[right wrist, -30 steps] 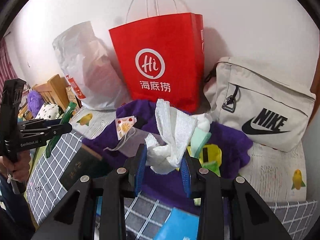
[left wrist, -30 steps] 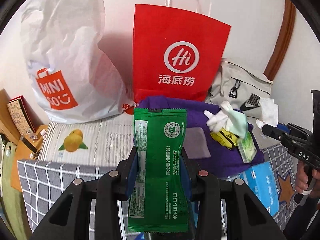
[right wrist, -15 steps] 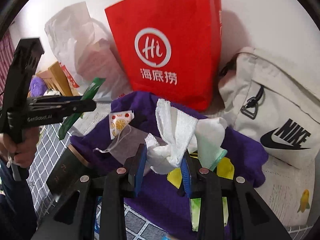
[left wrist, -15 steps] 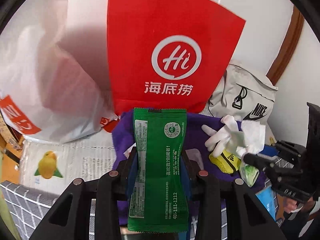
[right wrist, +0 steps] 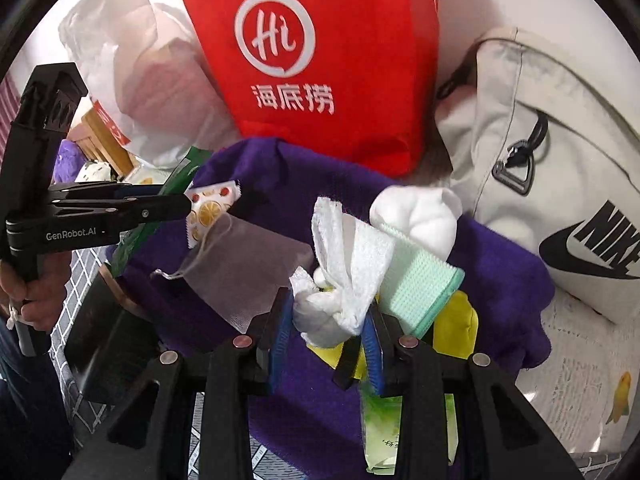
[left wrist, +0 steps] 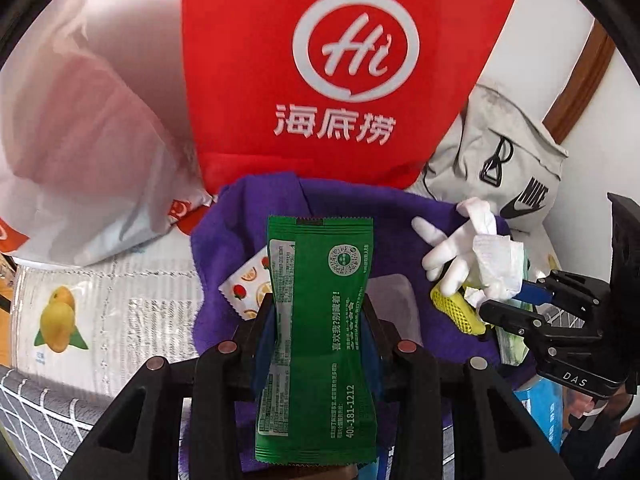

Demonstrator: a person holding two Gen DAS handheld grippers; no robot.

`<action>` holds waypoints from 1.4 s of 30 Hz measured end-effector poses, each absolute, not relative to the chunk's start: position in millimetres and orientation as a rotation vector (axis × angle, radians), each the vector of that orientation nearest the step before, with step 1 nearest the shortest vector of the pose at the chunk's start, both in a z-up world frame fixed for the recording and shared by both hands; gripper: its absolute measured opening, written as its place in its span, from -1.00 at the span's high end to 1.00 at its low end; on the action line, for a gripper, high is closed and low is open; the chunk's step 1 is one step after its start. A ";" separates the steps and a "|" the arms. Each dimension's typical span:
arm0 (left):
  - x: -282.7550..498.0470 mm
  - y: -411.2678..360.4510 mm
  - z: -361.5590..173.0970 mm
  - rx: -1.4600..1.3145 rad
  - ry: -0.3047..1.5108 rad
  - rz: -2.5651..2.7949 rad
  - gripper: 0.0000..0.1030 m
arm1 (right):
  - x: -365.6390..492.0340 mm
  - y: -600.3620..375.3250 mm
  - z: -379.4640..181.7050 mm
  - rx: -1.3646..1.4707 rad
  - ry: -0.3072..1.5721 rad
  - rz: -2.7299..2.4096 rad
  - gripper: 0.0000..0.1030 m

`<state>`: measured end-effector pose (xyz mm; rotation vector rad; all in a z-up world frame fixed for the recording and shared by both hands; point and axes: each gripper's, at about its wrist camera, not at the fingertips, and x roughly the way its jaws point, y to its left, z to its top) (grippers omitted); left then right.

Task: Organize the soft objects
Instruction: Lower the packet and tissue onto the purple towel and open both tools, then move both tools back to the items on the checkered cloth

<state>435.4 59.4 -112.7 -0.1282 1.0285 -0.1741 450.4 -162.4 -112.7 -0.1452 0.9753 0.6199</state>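
Note:
My left gripper (left wrist: 318,316) is shut on a green snack packet (left wrist: 320,320), held upright over a purple cloth (left wrist: 248,220). My right gripper (right wrist: 326,324) is shut on a crumpled white tissue (right wrist: 344,276), also above the purple cloth (right wrist: 500,280). On the cloth lie a white glove with a mint cuff (right wrist: 416,240), a yellow item (right wrist: 460,324), a fruit-print sachet (right wrist: 210,208) and a clear mesh pouch (right wrist: 248,268). The right gripper and its tissue (left wrist: 496,260) show at the right of the left wrist view. The left gripper (right wrist: 176,206) shows at the left of the right wrist view.
A red paper bag (left wrist: 340,72) stands upright just behind the cloth. A white plastic bag (left wrist: 80,140) is to its left, a grey Nike bag (right wrist: 560,180) to its right. A green wipes pack (right wrist: 384,436) and a dark book (right wrist: 104,336) lie nearby.
Both grippers have moved forward toward the red bag and the purple cloth, which now look larger. Both still hold their objects.

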 end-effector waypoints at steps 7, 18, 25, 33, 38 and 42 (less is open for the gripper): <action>439.0 53.1 -125.6 -0.125 1.064 -0.178 0.30 | 452.5 -160.5 -121.0 -0.150 0.991 0.616 0.34; 445.5 52.7 -139.7 -0.139 1.095 -0.152 0.27 | 450.5 -152.0 -123.5 -0.160 0.973 0.618 0.07; 444.4 53.0 -131.0 -0.159 1.086 -0.149 -0.35 | 443.4 -152.6 -109.1 -0.166 0.932 0.601 -0.15; 434.1 53.0 -109.6 -0.142 1.056 -0.127 -0.39 | 432.5 -163.2 -81.4 -0.151 0.857 0.568 -0.24; 420.2 55.9 -89.3 -0.120 1.028 -0.099 -0.39 | 419.0 -163.3 -63.5 -0.149 0.825 0.570 -0.24; 400.2 56.9 -68.3 -0.104 1.004 -0.083 -0.39 | 402.3 -165.5 -44.9 -0.149 0.784 0.571 -0.24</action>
